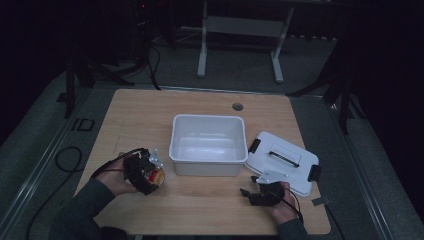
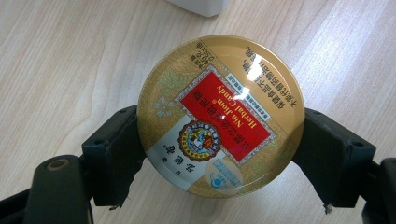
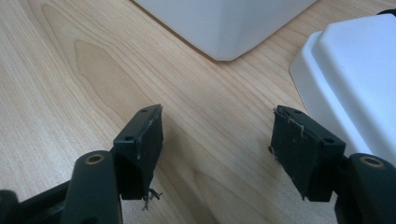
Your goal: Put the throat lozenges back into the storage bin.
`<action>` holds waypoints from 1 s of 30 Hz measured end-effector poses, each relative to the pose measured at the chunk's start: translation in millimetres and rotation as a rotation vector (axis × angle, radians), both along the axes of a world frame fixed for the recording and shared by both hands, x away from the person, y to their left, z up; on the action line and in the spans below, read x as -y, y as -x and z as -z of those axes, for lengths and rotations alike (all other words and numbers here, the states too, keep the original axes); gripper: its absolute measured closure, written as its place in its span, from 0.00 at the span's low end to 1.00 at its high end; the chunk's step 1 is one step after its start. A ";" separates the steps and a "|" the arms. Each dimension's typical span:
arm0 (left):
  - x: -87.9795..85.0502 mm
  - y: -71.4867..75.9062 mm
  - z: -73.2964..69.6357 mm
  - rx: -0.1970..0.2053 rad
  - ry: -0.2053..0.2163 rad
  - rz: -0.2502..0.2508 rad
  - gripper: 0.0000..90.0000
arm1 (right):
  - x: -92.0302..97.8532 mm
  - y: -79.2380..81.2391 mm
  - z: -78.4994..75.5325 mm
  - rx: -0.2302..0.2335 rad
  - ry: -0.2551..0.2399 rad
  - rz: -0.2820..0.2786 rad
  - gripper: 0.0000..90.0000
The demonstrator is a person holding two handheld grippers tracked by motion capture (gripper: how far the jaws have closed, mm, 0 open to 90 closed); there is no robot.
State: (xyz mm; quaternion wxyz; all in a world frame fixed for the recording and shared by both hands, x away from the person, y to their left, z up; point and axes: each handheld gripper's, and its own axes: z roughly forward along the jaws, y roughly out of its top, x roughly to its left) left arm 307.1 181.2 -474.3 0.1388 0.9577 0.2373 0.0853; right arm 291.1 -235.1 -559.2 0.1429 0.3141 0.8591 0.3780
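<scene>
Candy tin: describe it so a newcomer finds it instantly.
Start at the white bin mid-table; look off its near-left corner. The left claw is shut on the candy tin there. It is round and gold with a red label, the one colourful item among the white plastic.

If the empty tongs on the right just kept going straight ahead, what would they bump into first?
Probably the corner of the white bin; the right tongs stand open over bare table, the white lid just beside. Depth is uncertain.
</scene>
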 end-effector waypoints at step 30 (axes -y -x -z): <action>-8.1 -16.5 -38.1 0.030 0.043 0.000 0.23 | 0.1 -0.2 0.0 0.001 0.000 -0.001 0.37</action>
